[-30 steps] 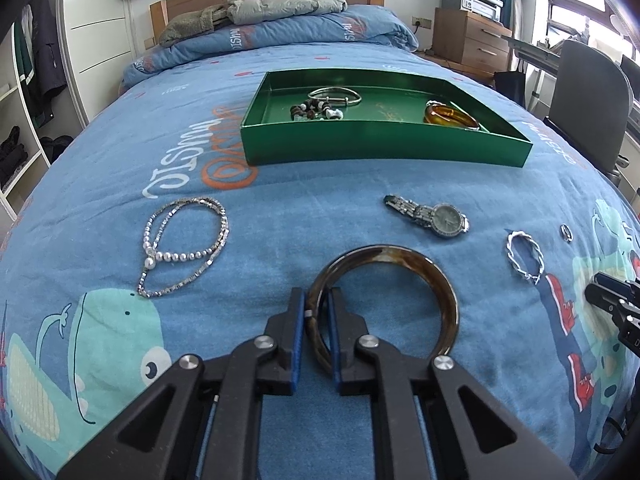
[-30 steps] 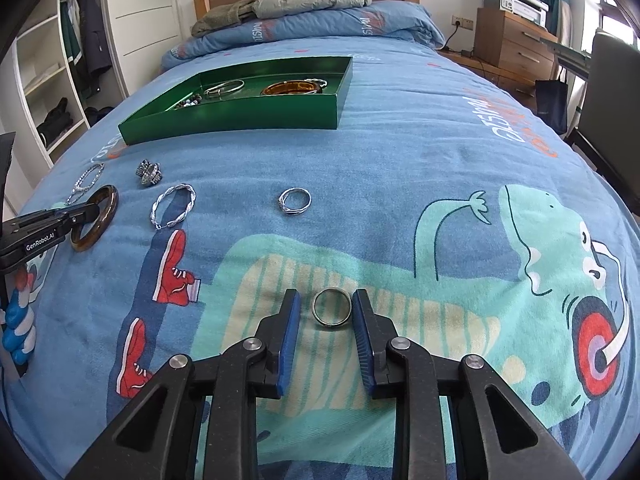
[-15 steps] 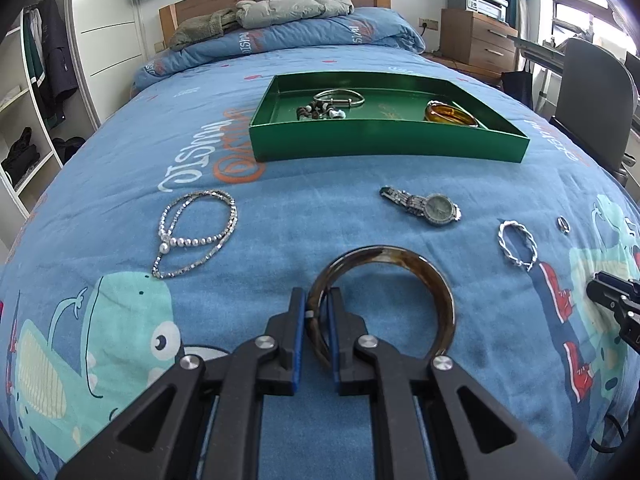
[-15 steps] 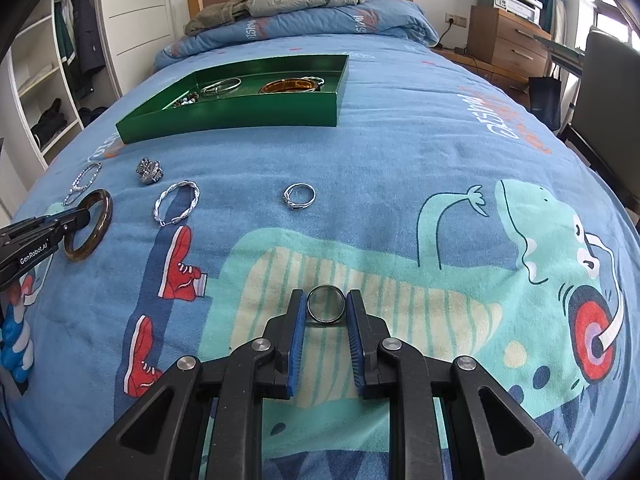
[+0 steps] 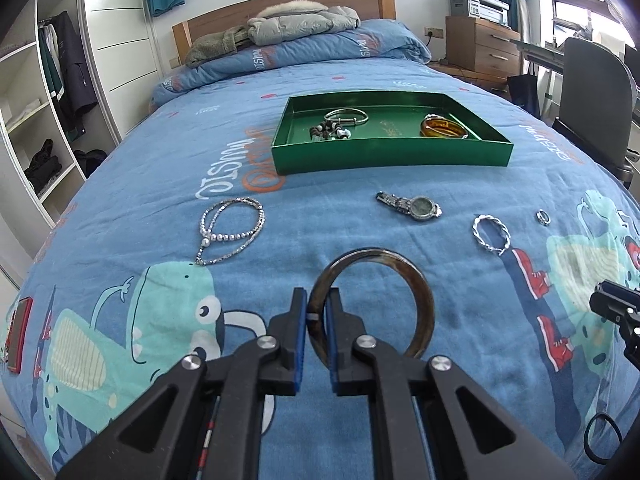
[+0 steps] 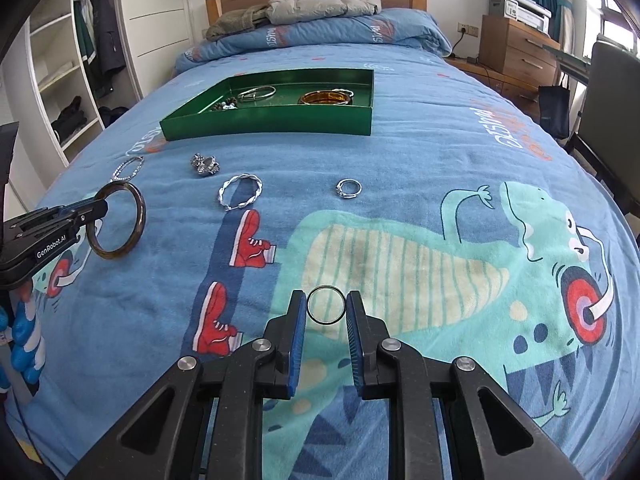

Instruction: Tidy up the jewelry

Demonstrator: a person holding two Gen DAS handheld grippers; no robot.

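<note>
My left gripper (image 5: 317, 305) is shut on a dark brown bangle (image 5: 420, 296) and holds it above the blue bedspread; it also shows in the right wrist view (image 6: 138, 216). My right gripper (image 6: 326, 307) is shut on a thin metal ring (image 6: 326, 288), lifted off the bed. A green tray (image 5: 384, 157) lies farther up the bed and holds a silver bangle (image 5: 346, 116), a bead bracelet (image 5: 326, 133) and an amber bangle (image 5: 442, 128). On the bedspread lie a pearl necklace (image 5: 230, 234), a watch (image 5: 412, 205), a twisted silver bracelet (image 5: 491, 232) and a small ring (image 5: 543, 217).
A folded duvet and jacket (image 5: 304, 26) lie at the headboard. Wardrobe shelves (image 5: 44, 112) stand on the left. A wooden drawer unit (image 5: 480, 46) and a chair (image 5: 592, 96) stand on the right. A red flat object (image 5: 18, 332) lies at the bed's left edge.
My right gripper closed on the thin ring and lifted it. My left gripper rose with the brown bangle in it, so the bed looks farther away.
</note>
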